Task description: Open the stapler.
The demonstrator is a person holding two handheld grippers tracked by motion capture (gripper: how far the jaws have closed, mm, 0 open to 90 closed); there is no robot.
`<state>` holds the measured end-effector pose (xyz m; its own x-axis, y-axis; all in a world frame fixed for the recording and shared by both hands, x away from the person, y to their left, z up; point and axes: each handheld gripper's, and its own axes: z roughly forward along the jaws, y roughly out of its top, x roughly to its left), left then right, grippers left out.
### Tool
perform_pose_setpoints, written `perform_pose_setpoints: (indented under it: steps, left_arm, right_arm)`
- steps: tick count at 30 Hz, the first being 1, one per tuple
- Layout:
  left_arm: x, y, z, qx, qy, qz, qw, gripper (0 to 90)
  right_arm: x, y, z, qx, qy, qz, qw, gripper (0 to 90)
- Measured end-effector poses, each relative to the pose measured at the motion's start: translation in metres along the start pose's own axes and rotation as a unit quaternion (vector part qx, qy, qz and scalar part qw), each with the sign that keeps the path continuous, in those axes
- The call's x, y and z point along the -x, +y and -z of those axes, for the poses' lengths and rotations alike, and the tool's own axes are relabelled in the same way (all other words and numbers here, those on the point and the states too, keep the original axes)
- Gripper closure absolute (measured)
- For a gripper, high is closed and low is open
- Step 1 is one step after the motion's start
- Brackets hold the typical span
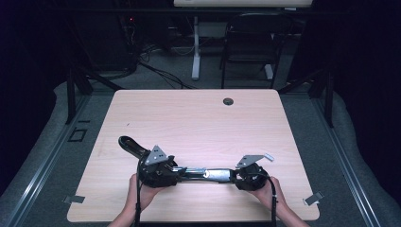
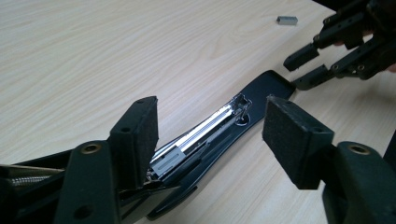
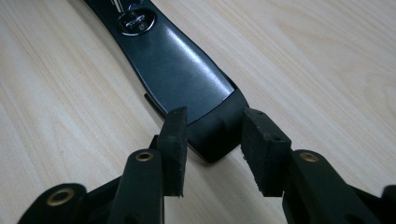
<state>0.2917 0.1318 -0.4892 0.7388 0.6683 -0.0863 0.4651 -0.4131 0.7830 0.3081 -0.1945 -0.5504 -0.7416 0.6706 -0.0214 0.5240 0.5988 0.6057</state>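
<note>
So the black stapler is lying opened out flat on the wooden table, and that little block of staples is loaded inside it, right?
Not quite. The stapler does lie opened out on the wooden table, but the little block of staples is not inside it. It lies loose on the table, apart from the stapler, beyond its far end. The left gripper view shows this.

Both hands low at near edge, facing each other. Left claw [image 1: 182, 173] pts right, jaws apart, pads clear. Right claw [image 1: 235, 175] pts left, jaws partly apart, not pressing. Forearms enter from bottom.
</note>
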Motion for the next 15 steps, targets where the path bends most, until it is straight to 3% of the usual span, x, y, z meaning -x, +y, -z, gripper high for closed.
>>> perform_pose_setpoints:
  steps: [3,9,12,15]
  left_arm:
    - [0.003,-0.001,-0.003,-0.011,-0.006,-0.004,0.9999,29.8]
    - [0.013,-0.001,-0.011,-0.049,-0.026,-0.045,0.9974,18.5]
    - [0.017,-0.002,-0.014,-0.065,-0.023,-0.075,0.9948,15.5]
    - [0.018,-0.003,-0.016,-0.060,-0.010,-0.092,0.9939,13.6]
  right_arm:
    - [0.002,0.003,0.003,0.000,-0.004,-0.007,1.0000,55.9]
    - [0.008,0.006,0.010,-0.009,-0.001,-0.017,0.9998,42.4]
    - [0.010,0.007,0.014,-0.016,-0.005,-0.012,0.9998,36.4]
    - [0.013,0.006,0.016,-0.019,-0.007,-0.017,0.9997,32.9]
